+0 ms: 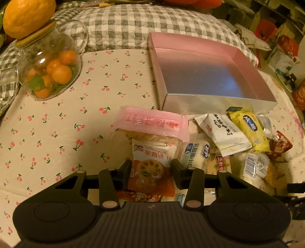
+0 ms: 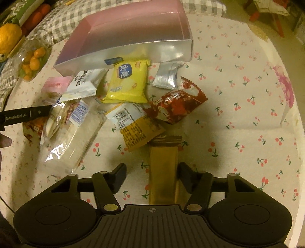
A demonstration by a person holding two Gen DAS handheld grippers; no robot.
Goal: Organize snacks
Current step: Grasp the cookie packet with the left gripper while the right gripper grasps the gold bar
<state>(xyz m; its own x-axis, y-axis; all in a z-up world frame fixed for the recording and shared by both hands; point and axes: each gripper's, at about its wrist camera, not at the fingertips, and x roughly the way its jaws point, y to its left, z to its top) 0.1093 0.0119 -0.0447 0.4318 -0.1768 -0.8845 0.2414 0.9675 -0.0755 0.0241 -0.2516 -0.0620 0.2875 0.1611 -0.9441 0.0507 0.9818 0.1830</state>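
An empty pink box point(image 1: 205, 76) stands on the cherry-print cloth; it also shows in the right wrist view point(image 2: 124, 34). A pile of snack packets lies in front of it. My left gripper point(image 1: 151, 167) is open, its fingers on either side of an orange-and-white biscuit packet point(image 1: 150, 167). A pink-topped packet point(image 1: 152, 124) lies just beyond. My right gripper point(image 2: 152, 171) is open, with a gold packet point(image 2: 164, 167) lying between its fingers, close to the right one. A yellow packet point(image 2: 127, 82), a red packet point(image 2: 175, 105) and a silver packet point(image 2: 167, 76) lie ahead.
A glass jar of small oranges point(image 1: 51, 70) lies tipped at the left, with a large yellow citrus point(image 1: 28, 15) behind it. A grey checked cushion point(image 1: 133, 24) lies behind the box. The left gripper's side point(image 2: 24, 115) shows at the left edge of the right wrist view.
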